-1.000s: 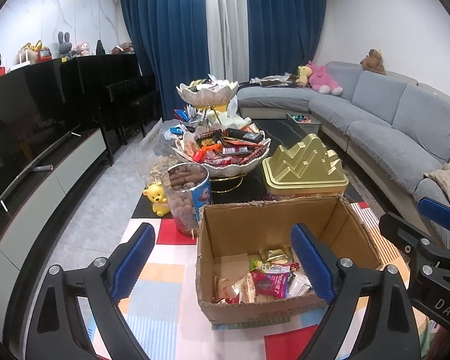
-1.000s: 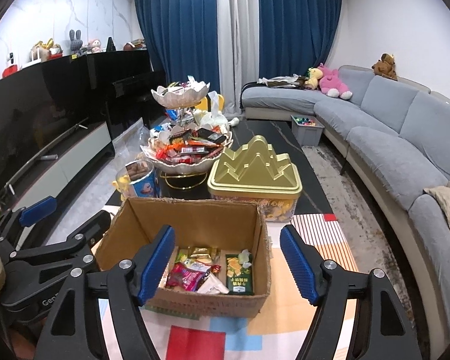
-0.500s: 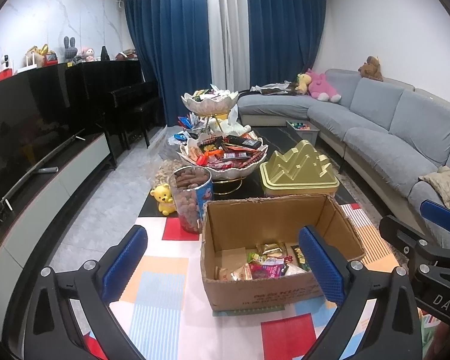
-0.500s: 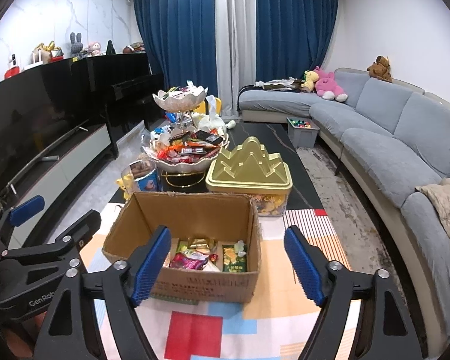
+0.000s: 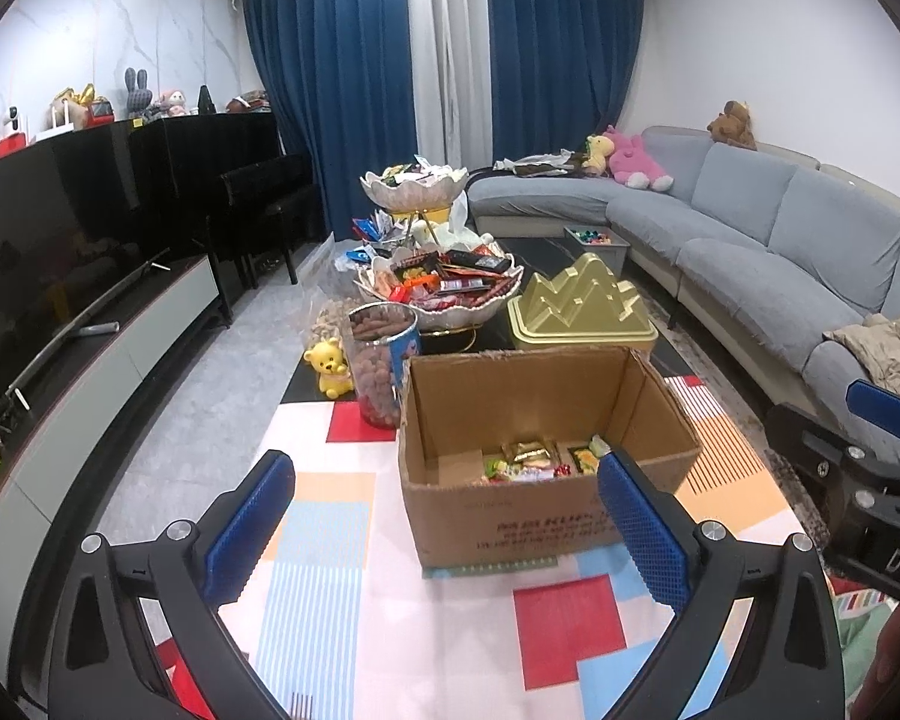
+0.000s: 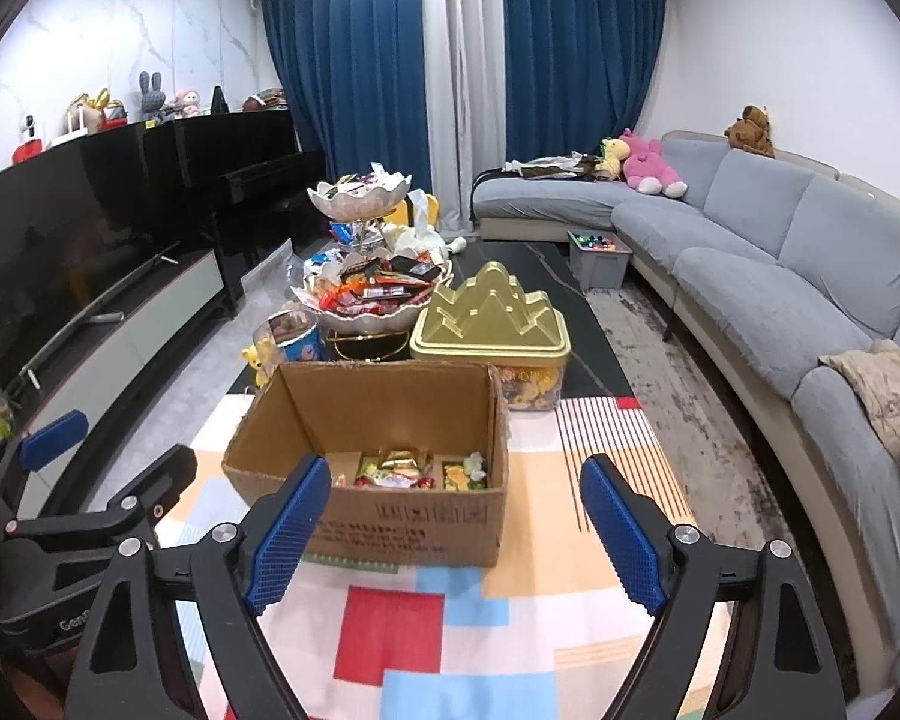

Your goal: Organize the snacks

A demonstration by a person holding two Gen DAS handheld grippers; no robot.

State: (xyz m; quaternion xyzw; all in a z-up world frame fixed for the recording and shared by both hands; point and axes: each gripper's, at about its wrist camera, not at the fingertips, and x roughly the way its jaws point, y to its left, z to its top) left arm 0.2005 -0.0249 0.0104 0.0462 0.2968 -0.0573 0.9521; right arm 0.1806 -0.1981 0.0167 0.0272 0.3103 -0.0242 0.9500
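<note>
From the left wrist, the left gripper (image 5: 444, 516) has its jaws spread wide and empty; the cardboard box (image 5: 540, 456) sits open-topped on the checked cloth (image 5: 342, 570), long side across, snacks (image 5: 534, 461) inside. From the right wrist, the right gripper (image 6: 453, 531), jaws just widening, holds nothing; behind the box (image 6: 384, 462) stand a gold tin (image 6: 491, 324) and a grey sofa (image 6: 798, 276).

White letters "DAS", cut off by the frame edge, stand on the black body of the right gripper (image 5: 882, 468) seen from the left wrist. "Gen", likewise cut off, stands on the left gripper (image 6: 54, 438) seen from the right wrist. Dark print lines run along the box (image 6: 414, 528) front, too small to read.
</note>
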